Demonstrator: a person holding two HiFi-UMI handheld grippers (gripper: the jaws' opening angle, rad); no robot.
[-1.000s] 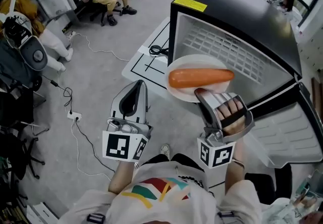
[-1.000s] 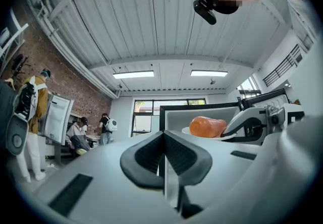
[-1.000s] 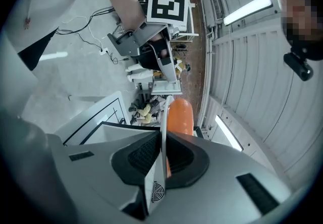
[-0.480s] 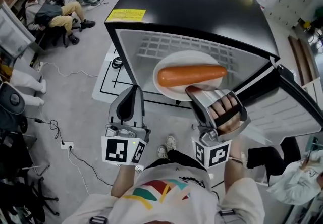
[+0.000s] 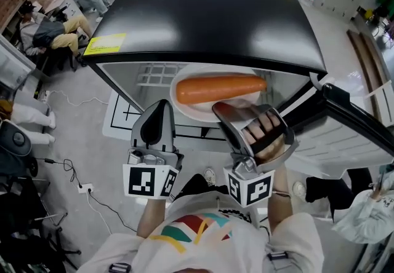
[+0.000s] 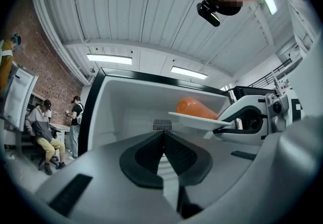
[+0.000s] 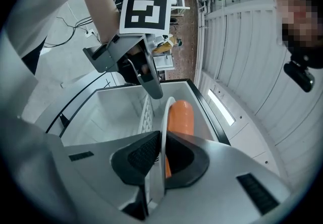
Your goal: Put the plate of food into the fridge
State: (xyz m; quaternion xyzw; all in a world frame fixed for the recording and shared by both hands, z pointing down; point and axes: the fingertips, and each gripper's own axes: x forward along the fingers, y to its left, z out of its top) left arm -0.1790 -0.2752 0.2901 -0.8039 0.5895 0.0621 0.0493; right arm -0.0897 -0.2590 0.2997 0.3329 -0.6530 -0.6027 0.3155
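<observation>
grey floor [image 5: 80, 133] below; right gripper [image 5: 223, 108] clamps plate [image 5: 192, 109] before open fridge [image 5: 209, 13].

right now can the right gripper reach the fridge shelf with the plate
Probably yes: the door stands open, the shelf beyond the plate looks bare, the left gripper is beside it.

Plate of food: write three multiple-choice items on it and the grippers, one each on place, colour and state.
1. The plate is: A on the floor; B held at the open fridge; C atop the fridge.
2. The food is: A green; B orange; C blue.
3. The left gripper is: A shut, empty; B shut on the plate; C wide open.
B: the right gripper clamps its rim before the cavity. B: the head view shows orange. A: its jaws meet with nothing between.
</observation>
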